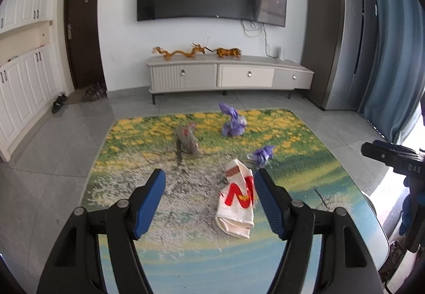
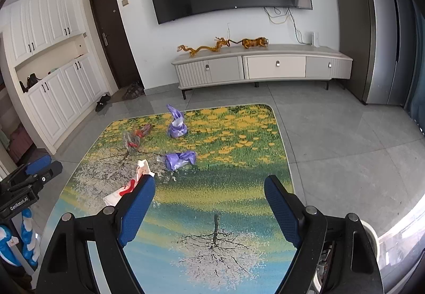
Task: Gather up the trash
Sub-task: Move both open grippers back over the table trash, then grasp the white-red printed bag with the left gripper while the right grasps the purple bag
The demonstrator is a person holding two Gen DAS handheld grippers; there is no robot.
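Rug (image 1: 305, 134) on the tiled floor, four pieces of trash lying on it.

- White wrapper (image 1: 236, 203), red print: one. Nearest the left gripper (image 1: 209, 174), partly behind its right finger, not between the pads.
- Purple bags: two. Near bag (image 2: 179, 160) mid-rug; far bag (image 2: 175, 125) toward the rug's far edge.
- Clear wrapper (image 2: 134, 141) with red inside: one, left of the far bag.
- Left gripper: spread wide, nothing held.
- Right gripper (image 2: 209, 182): spread wide, nothing held, over bare rug; the near bag lies beyond its tips.
- Bin: one pale rim (image 2: 370, 234) at lower right, just beside the rug; probably the container, though little of it shows.

Risks, as judged:
- The white wrapper lies flat, so closing pads may slide over it or pinch rug pile instead.
- The light bags may be pushed away by a finger before the jaws close.
- The two grippers may collide, as the white wrapper and near bag lie close together.
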